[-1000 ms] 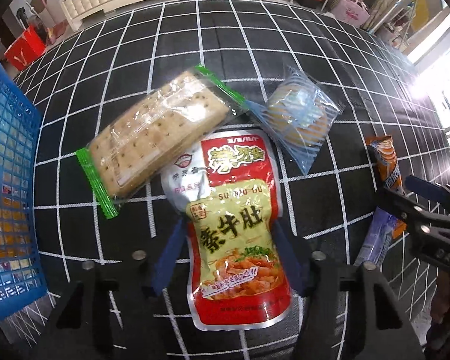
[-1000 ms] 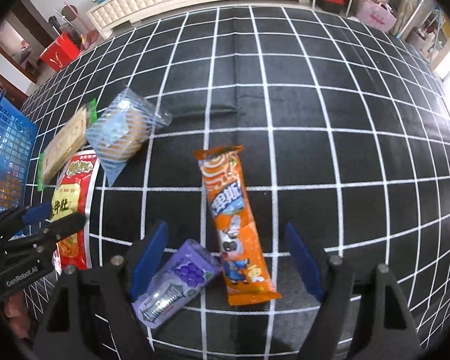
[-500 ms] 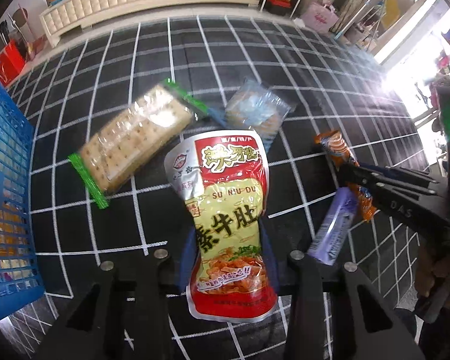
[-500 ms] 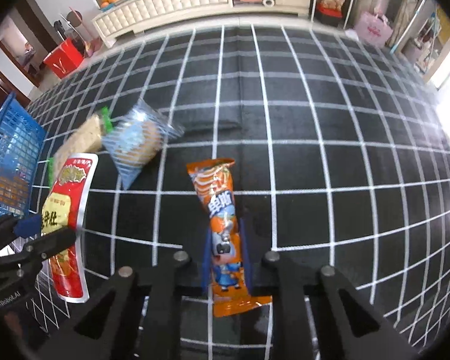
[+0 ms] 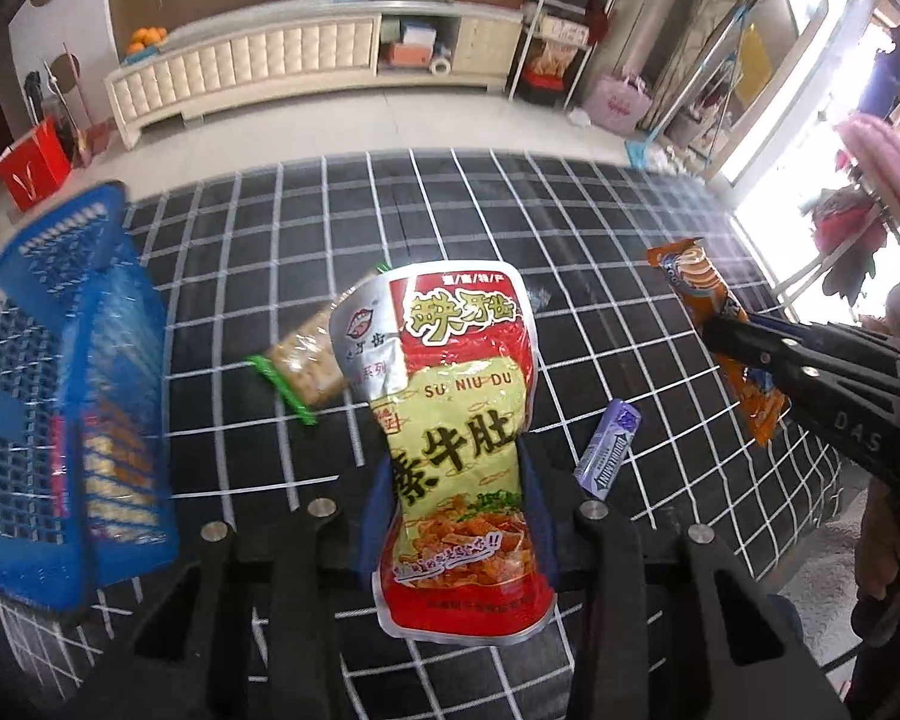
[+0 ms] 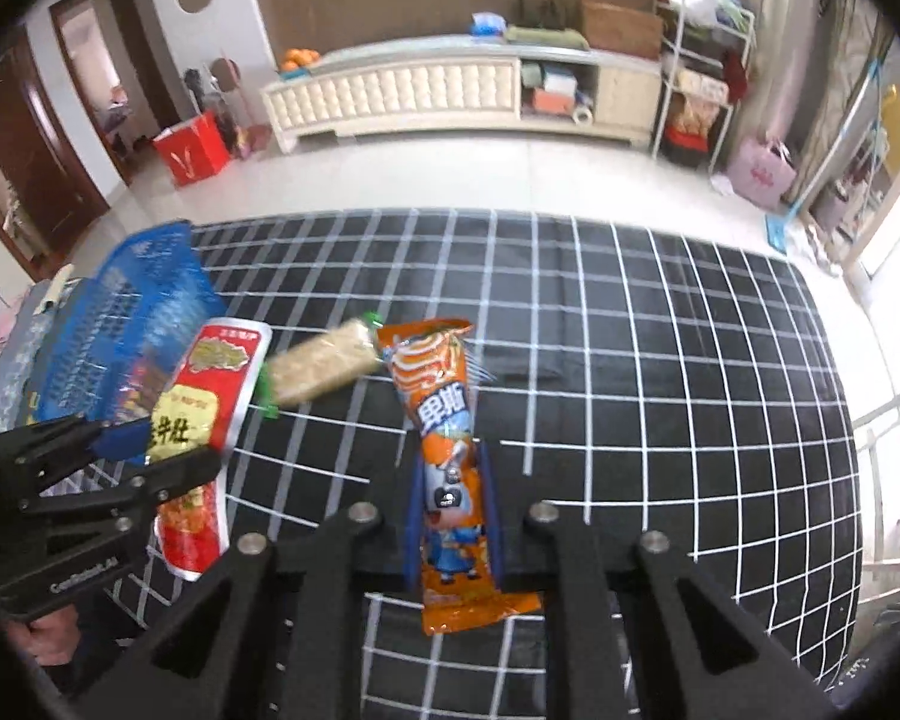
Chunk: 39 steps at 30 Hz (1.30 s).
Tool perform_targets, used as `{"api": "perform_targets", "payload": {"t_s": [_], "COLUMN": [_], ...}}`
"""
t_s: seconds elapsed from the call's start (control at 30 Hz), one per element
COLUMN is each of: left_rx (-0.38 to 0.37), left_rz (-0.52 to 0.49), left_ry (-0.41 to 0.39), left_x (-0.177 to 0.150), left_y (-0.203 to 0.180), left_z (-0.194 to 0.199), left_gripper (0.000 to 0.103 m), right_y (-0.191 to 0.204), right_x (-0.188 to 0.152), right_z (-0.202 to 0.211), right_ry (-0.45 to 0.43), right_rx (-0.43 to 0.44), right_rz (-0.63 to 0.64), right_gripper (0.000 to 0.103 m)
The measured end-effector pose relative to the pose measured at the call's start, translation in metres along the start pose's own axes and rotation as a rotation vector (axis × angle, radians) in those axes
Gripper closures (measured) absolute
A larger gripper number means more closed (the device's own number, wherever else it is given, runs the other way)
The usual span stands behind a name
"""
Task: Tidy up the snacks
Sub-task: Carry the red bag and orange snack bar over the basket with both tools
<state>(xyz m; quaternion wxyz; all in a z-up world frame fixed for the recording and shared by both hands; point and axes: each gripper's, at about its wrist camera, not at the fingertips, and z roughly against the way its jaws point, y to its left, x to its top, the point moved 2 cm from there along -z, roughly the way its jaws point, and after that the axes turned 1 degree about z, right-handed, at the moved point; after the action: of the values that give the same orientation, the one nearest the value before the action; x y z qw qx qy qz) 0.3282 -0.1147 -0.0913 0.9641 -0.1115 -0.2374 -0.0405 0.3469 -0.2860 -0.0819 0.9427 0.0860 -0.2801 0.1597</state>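
My left gripper [image 5: 450,510] is shut on a red and yellow snack pouch [image 5: 456,408], held up off the black checked cloth [image 5: 570,276]. In the right wrist view that pouch [image 6: 204,402] hangs at the left in the left gripper [image 6: 162,450]. My right gripper [image 6: 453,510] is shut on a long orange snack bar [image 6: 444,450], also lifted; the left wrist view shows this bar [image 5: 714,324] at the right. A green-edged cracker pack [image 5: 306,360] and a small purple gum pack [image 5: 609,450] lie on the cloth. The blue-wrapped pastry is hidden behind the pouch.
A blue plastic basket [image 5: 60,396] holding several packets stands at the cloth's left edge; the right wrist view shows the basket [image 6: 120,324] too. Beyond the cloth are pale floor, a long white cabinet [image 5: 306,66] and a red bag [image 5: 33,162]. A hand [image 6: 48,636] grips the left tool.
Both grippers closed, the left on the red pouch and the right on the orange bar, then rose with them. The table now looks farther below and the basket has come into view.
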Motion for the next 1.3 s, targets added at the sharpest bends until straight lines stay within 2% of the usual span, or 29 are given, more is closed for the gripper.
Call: {"api": "perform_targets", "payload": {"t_s": [0.27, 0.33, 0.6, 1.03, 1.3], "left_rx": [0.017, 0.025, 0.065, 0.113, 0.138], "left_rz": [0.011, 0.012, 0.051, 0.121, 0.121], "left_ry": [-0.101, -0.122, -0.161, -0.197, -0.171], "left_x": [-0.022, -0.025, -0.041, -0.053, -0.04], "left_y": [0.033, 0.043, 0.095, 0.178, 0.218], "left_z": [0.081, 0.085, 0.119, 0.142, 0.123], "left_gripper": [0.067, 0.067, 0.067, 0.067, 0.066], "right_y": [0.048, 0.059, 0.122, 0.207, 0.229], "right_x": [-0.003, -0.002, 0.007, 0.017, 0.026], "right_z": [0.026, 0.026, 0.023, -0.009, -0.038], "right_ry": [-0.031, -0.021, -0.025, 0.016, 0.063], "right_rx": [0.061, 0.111, 0.158, 0.188, 0.195], "right_rz": [0.041, 0.034, 0.091, 0.179, 0.196], "right_gripper": [0.082, 0.082, 0.082, 0.082, 0.082]}}
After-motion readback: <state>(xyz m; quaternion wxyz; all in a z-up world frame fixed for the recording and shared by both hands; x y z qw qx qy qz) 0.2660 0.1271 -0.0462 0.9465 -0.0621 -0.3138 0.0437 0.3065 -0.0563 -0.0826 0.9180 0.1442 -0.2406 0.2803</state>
